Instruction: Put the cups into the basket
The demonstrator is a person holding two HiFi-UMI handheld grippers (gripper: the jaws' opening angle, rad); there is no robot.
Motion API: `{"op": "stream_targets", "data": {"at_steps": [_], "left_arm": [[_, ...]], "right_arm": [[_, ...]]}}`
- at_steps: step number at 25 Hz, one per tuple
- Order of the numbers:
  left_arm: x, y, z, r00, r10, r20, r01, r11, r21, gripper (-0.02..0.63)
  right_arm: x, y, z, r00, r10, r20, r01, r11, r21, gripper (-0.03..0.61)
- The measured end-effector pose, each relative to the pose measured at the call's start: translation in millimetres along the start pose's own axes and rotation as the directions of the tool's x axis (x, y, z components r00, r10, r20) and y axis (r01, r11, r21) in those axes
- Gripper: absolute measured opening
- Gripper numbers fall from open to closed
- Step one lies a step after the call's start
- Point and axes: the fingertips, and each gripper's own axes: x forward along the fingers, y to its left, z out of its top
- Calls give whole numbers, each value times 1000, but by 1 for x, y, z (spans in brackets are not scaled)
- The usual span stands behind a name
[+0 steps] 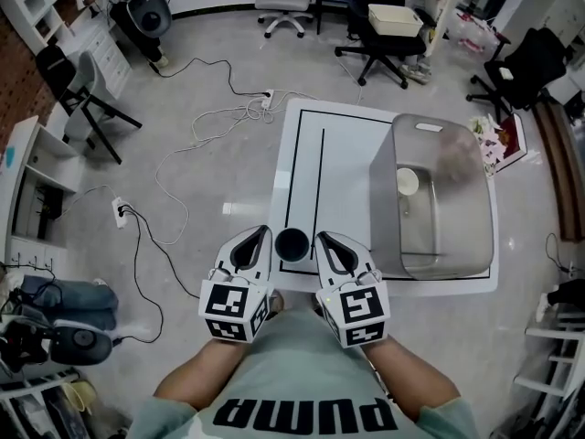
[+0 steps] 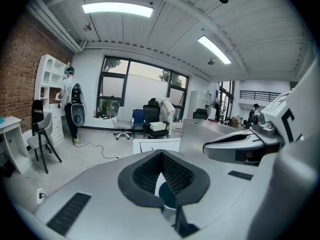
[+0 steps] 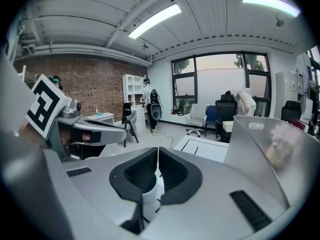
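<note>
The dark cup (image 1: pixel 292 243) stands upright at the near edge of the white bench (image 1: pixel 343 167), in the gap between the two tongs; the left tongs (image 1: pixel 263 234) lie just beside its left rim and the right tongs (image 1: pixel 322 239) just beside its right rim, though the head view does not show whether either touches it. In the left gripper view the left tongs (image 2: pixel 161 153) are closed tip to tip and grip nothing; the dark cup (image 2: pixel 167 195) shows through the opening under the meeting tips, lower than the pads and not pinched by them. In the right gripper view the right tongs (image 3: pixel 158 149) are likewise closed with only a thin slit between them, empty; the cup's pale wall (image 3: pixel 150 196) shows below and behind them. The grey translucent basket (image 1: pixel 457 240) sits on the bench's right side, apart from the dark cup; a pale cup (image 1: pixel 407 183) lies inside it near its left wall.
</note>
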Motion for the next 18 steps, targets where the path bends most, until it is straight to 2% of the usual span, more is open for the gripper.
{"op": "stream_targets", "data": {"at_steps": [7, 18], "left_arm": [[0, 7, -1, 1000, 18, -5, -18, 1000, 1, 5], [-9, 24, -11, 998, 66, -15, -66, 998, -15, 6]], "right_arm": [[5, -2, -5, 1000, -6, -16, 6, 1000, -12, 21], [16, 14, -12, 997, 68, -23, -69, 997, -24, 36]]}}
